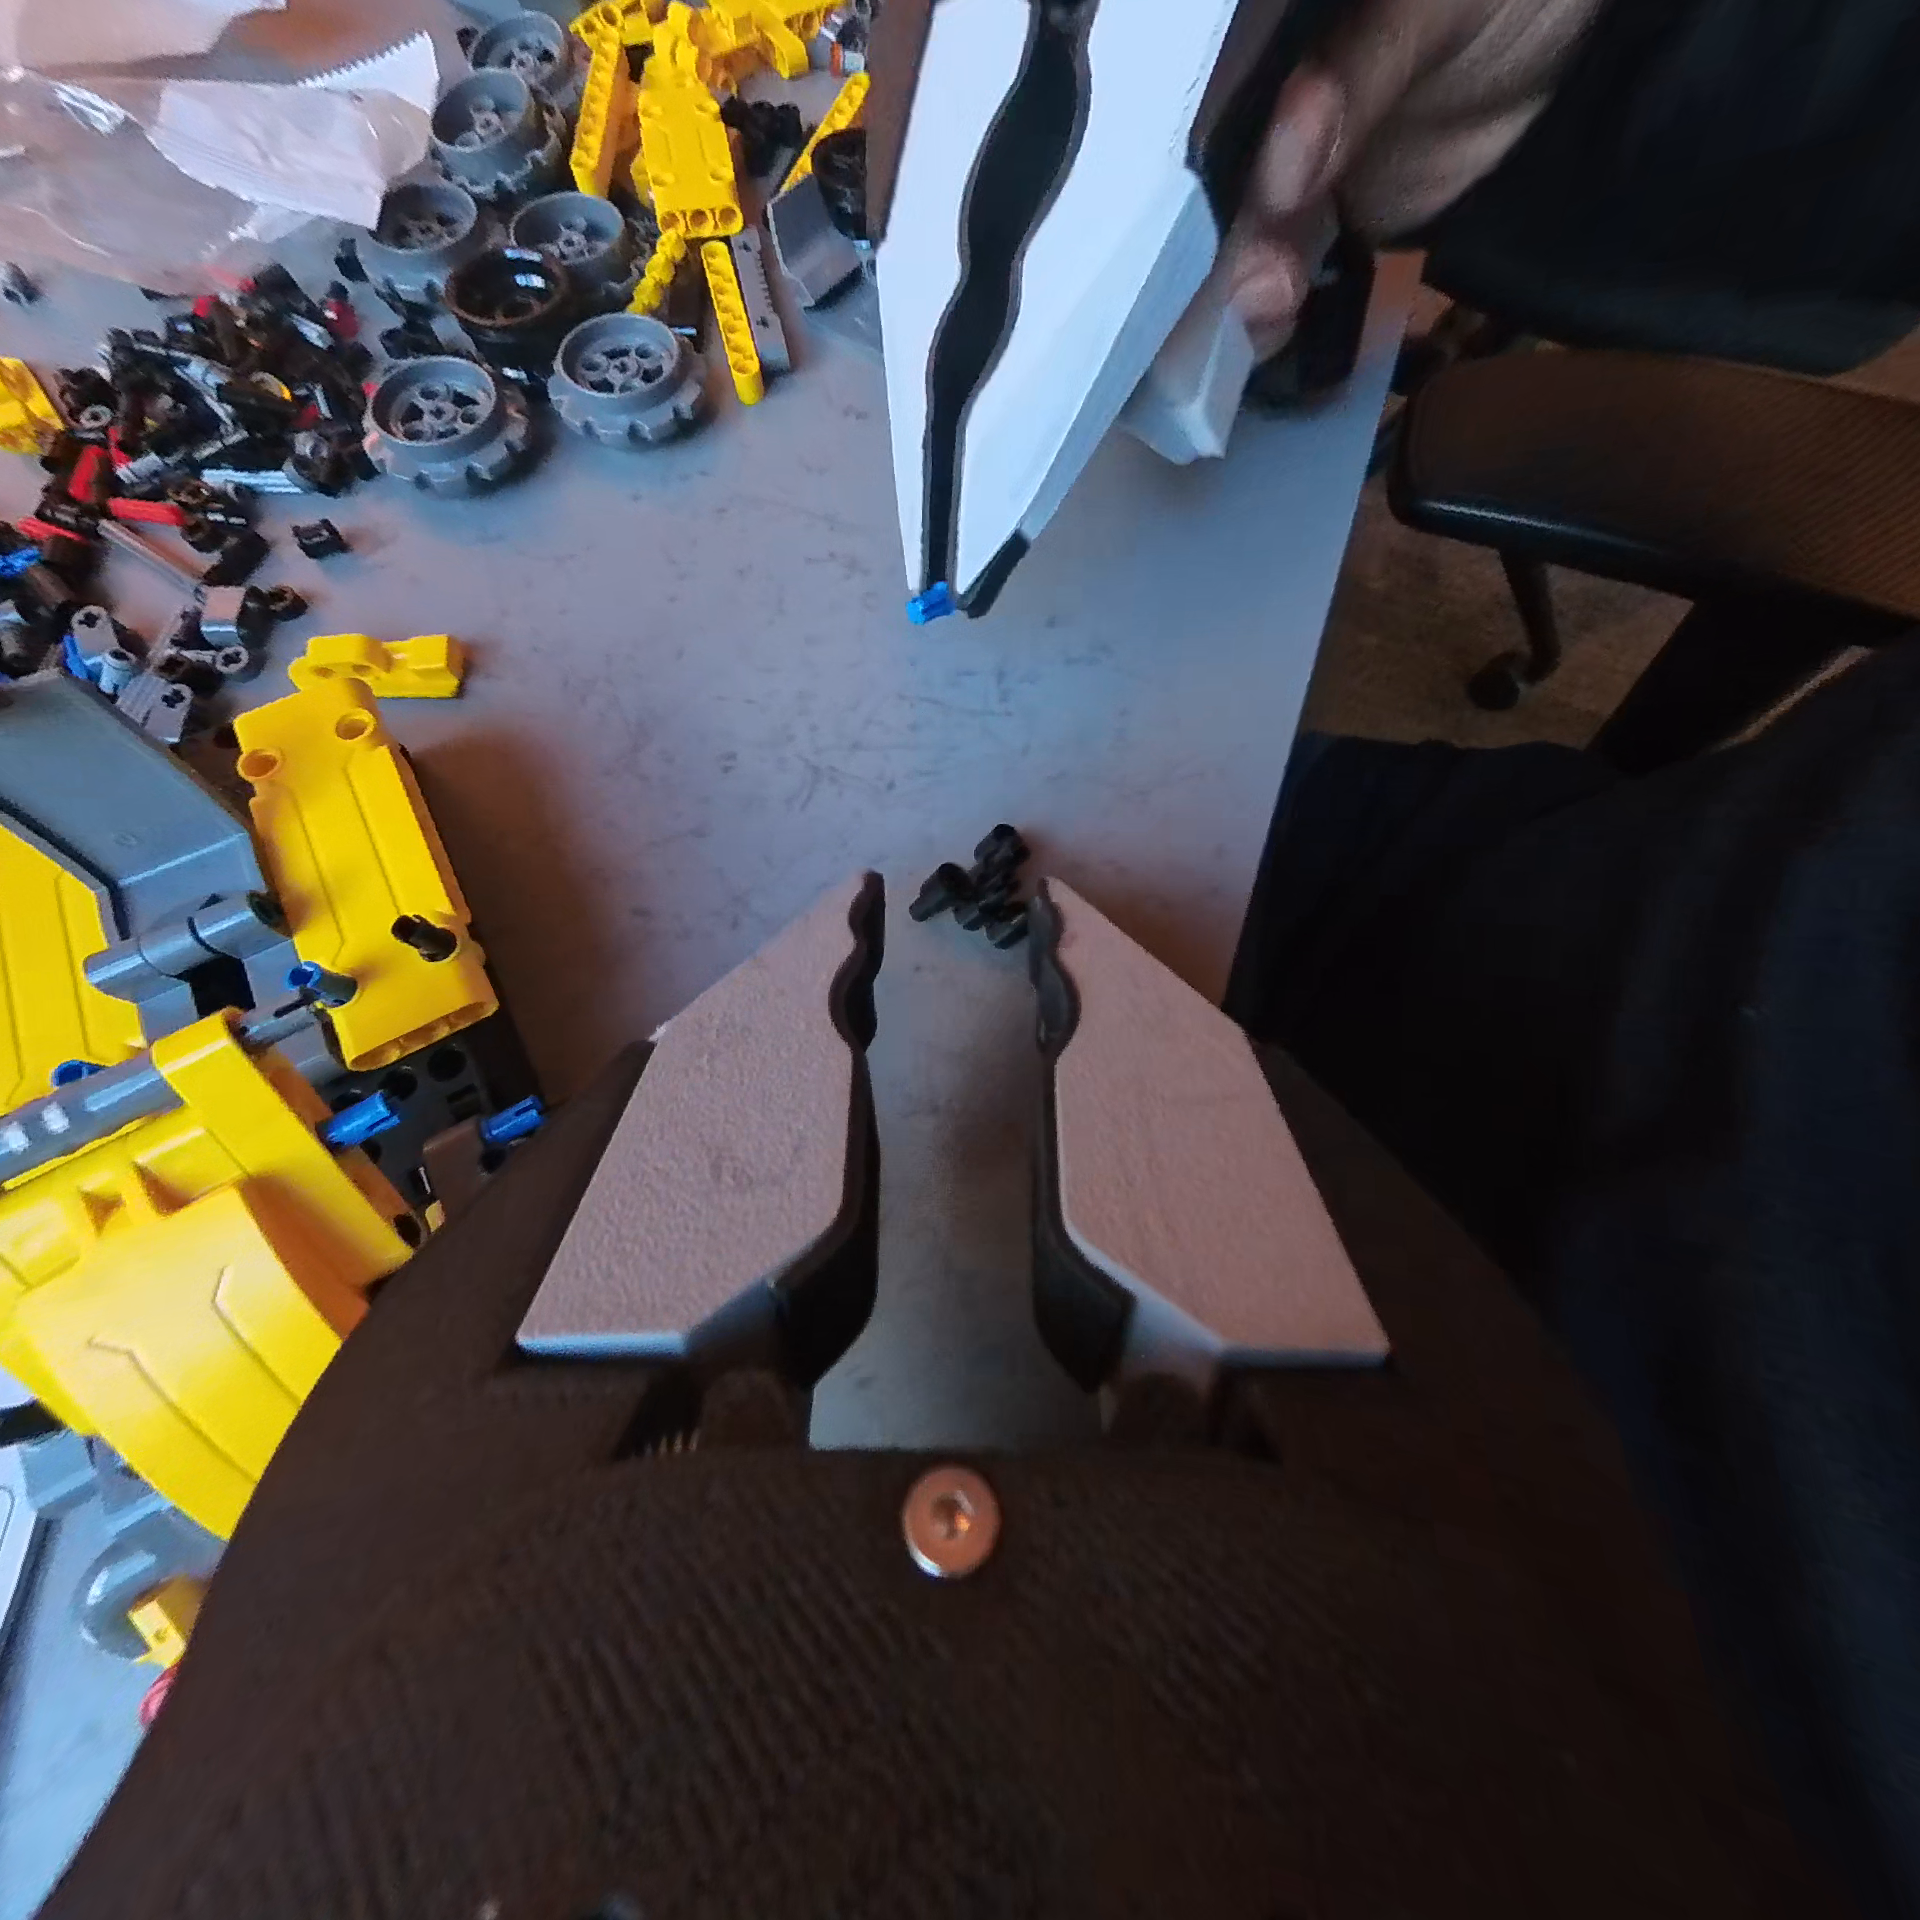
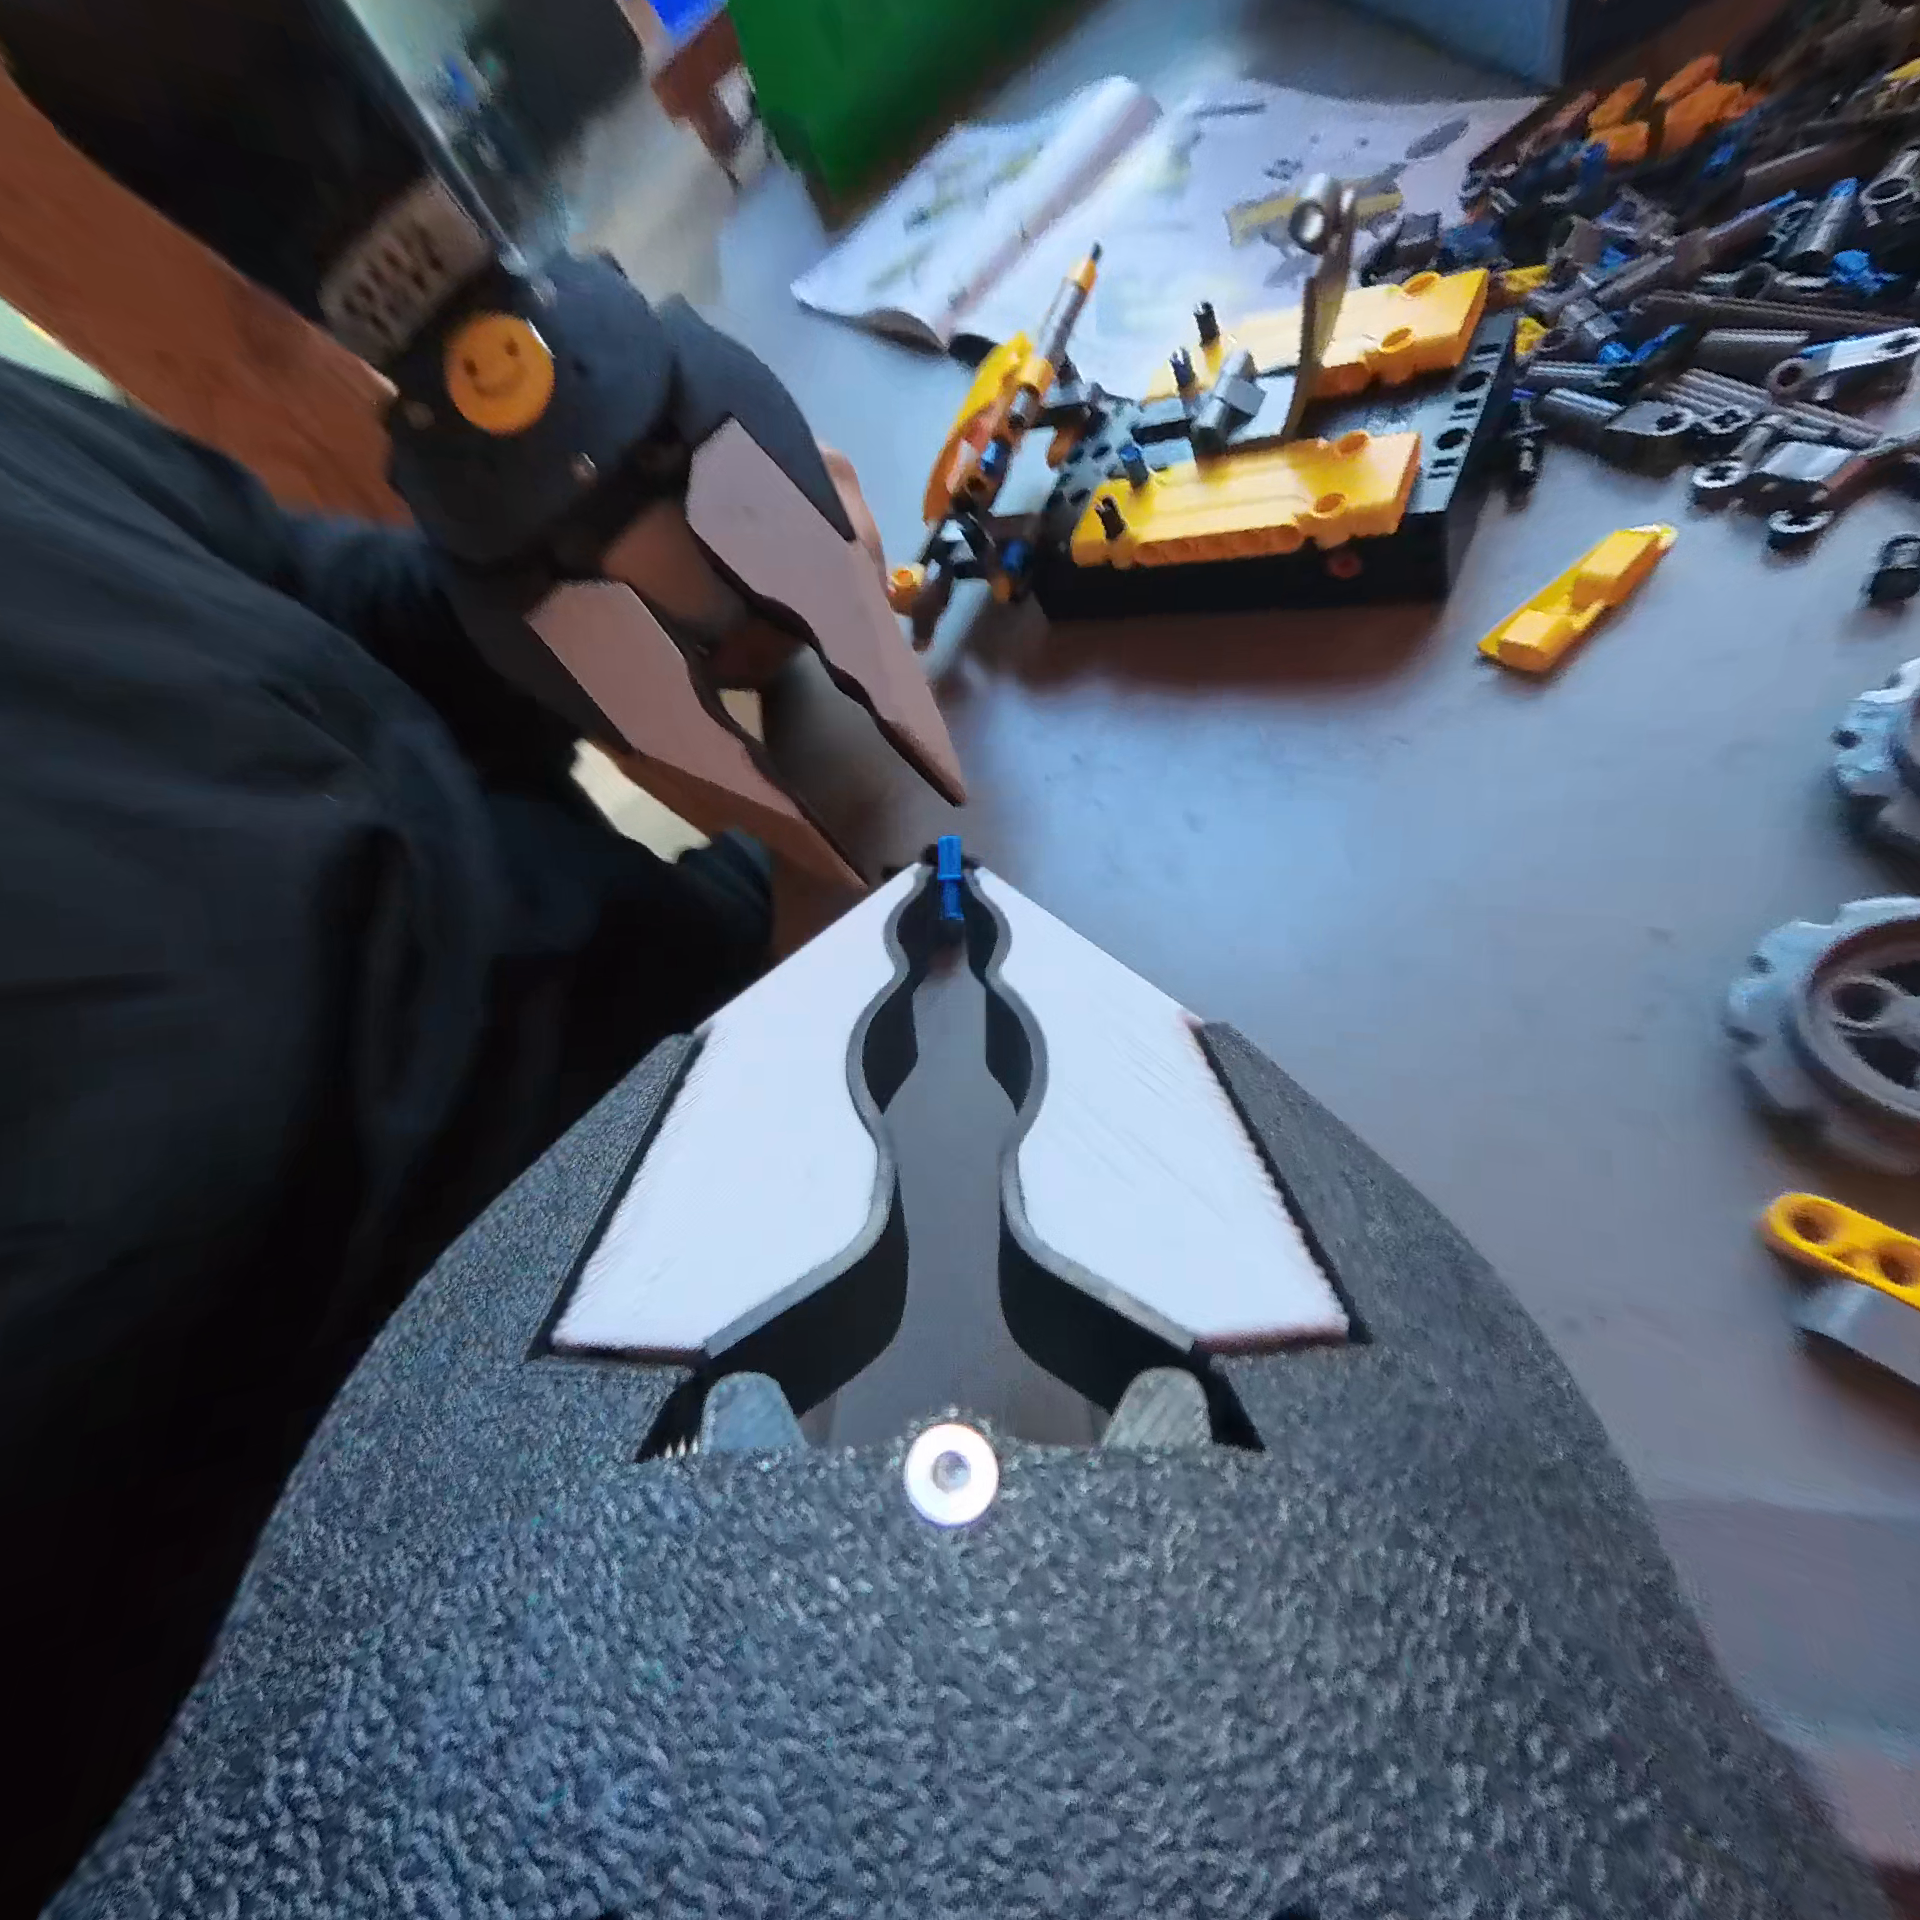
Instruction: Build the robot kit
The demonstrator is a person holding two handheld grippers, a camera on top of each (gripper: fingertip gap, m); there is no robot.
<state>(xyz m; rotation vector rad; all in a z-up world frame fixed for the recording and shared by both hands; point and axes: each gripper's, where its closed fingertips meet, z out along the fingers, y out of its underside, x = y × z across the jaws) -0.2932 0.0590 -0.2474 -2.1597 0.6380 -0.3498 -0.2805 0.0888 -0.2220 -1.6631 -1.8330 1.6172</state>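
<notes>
My left gripper (image 1: 956, 899) is open and empty, low over the grey table (image 1: 675, 727) near its right edge. A small cluster of black connector pieces (image 1: 977, 883) lies just ahead, between its tips. My right gripper (image 2: 948, 878) is shut on a small blue pin (image 2: 948, 878) held at its tips. In the left wrist view the right gripper (image 1: 940, 603) hangs farther ahead with the blue pin (image 1: 928, 605) poking out below. In the right wrist view the left gripper (image 2: 914, 821) points down just behind the pin. A yellow and black brick-built model (image 2: 1247, 499) stands beyond; it also shows in the left wrist view (image 1: 208, 1039).
Grey toothed wheels (image 1: 520, 343), yellow beams (image 1: 665, 156) and a heap of small black, red and grey parts (image 1: 177, 436) lie at the far left. An open booklet (image 2: 997, 208) lies behind the model. A chair (image 1: 1621, 499) and a person's dark clothing (image 1: 1610, 1143) are off the table's right edge. The left gripper's tips are roughly 5 centimeters from the right gripper's.
</notes>
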